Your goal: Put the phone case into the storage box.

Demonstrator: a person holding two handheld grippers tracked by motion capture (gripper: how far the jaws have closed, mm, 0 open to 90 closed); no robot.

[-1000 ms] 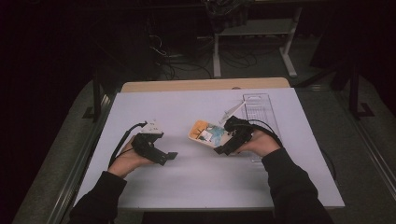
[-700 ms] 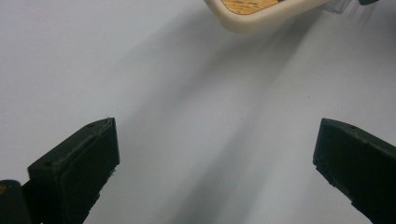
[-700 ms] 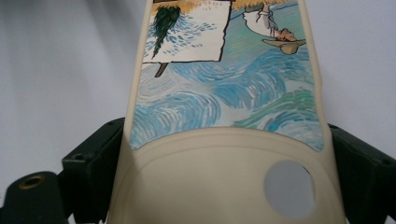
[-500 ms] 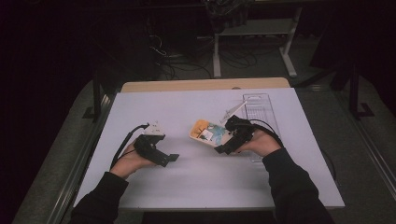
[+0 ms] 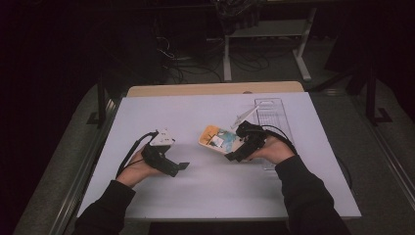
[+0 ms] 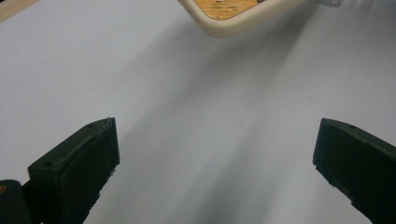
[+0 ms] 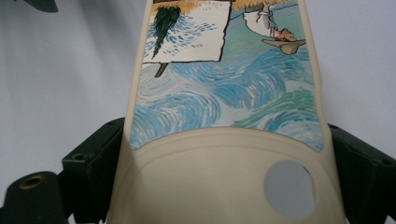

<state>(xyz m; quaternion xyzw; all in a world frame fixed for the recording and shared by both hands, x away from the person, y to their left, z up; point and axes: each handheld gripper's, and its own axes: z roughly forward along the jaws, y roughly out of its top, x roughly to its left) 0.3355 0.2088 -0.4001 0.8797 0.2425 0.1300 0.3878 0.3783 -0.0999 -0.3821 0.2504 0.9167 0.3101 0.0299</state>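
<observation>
On the white tabletop (image 5: 210,196), slightly right of centre, a cream-rimmed phone case printed with swirling blue waves and orange patches (image 5: 219,139) is held by the right tongs (image 5: 234,155), whose jaws press against its two long sides near the end with the round camera hole. In the right gripper view the case (image 7: 224,116) runs straight away from the camera, hole end nearest, printed face up. Seen from above, its long axis lies across the tabletop and slightly slantwise: the gripped end points right and a little near, the free end left and a little far. Whether it rests on the tabletop or is lifted just off it cannot be told.

The left tongs (image 5: 182,167) sit to the left of the case and apart from it, jaws spread wide and holding nothing; the left gripper view shows one cream corner of the case (image 6: 233,18) ahead (still out of reach).

A clear plastic tray (image 5: 274,117) lies just right of and behind the right hand.

Judging by this, the case has been grasped on one side only; the second grasp, and whatever follows, appears still to come.
</observation>
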